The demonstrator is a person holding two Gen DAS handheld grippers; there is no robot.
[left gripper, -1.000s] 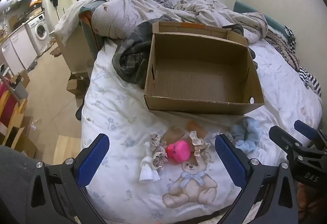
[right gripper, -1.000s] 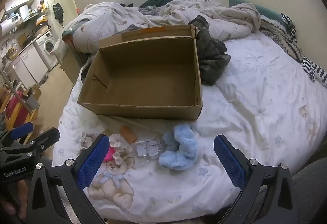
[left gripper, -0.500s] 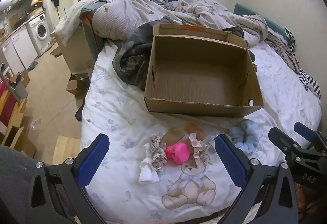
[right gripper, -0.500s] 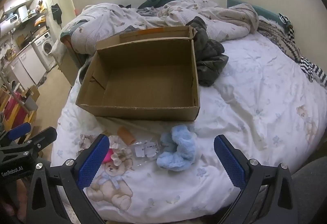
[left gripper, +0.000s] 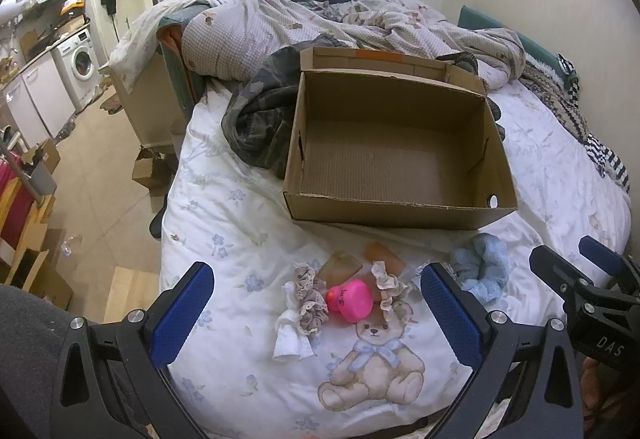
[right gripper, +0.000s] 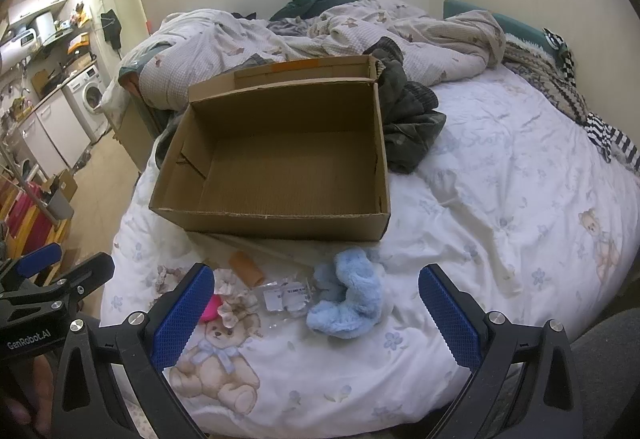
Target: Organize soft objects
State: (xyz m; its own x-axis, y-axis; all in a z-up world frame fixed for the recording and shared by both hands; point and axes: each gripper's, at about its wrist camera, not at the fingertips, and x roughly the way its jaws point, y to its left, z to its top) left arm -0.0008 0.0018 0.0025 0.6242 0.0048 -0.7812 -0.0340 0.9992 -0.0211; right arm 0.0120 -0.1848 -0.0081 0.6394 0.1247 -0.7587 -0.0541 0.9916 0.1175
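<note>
The fluffy blue scrunchie (right gripper: 348, 297) lies on the bed's white printed duvet (right gripper: 500, 199), squarely ahead of the right gripper (right gripper: 316, 307) and between the lines of its two fingers, while in the left wrist view it sits off beyond the right-hand finger. So the right gripper is the nearer and better lined up; its jaws stand wide apart and hold nothing. The left gripper (left gripper: 316, 307) is likewise spread wide and empty, and faces the other cluster: a pink rounded object (left gripper: 350, 299) flanked by two lace-trimmed scrunchies (left gripper: 306, 295), with a crumpled white cloth (left gripper: 290, 339) just beside them. A clear plastic packet (right gripper: 286, 297) lies between the clusters, touching or nearly touching the blue one (hard to tell which).

Beyond all of these stands the cardboard box (right gripper: 272, 217), open-topped, its corrugated floor bare. It is probably the destination, straight ahead of both grippers.
</note>
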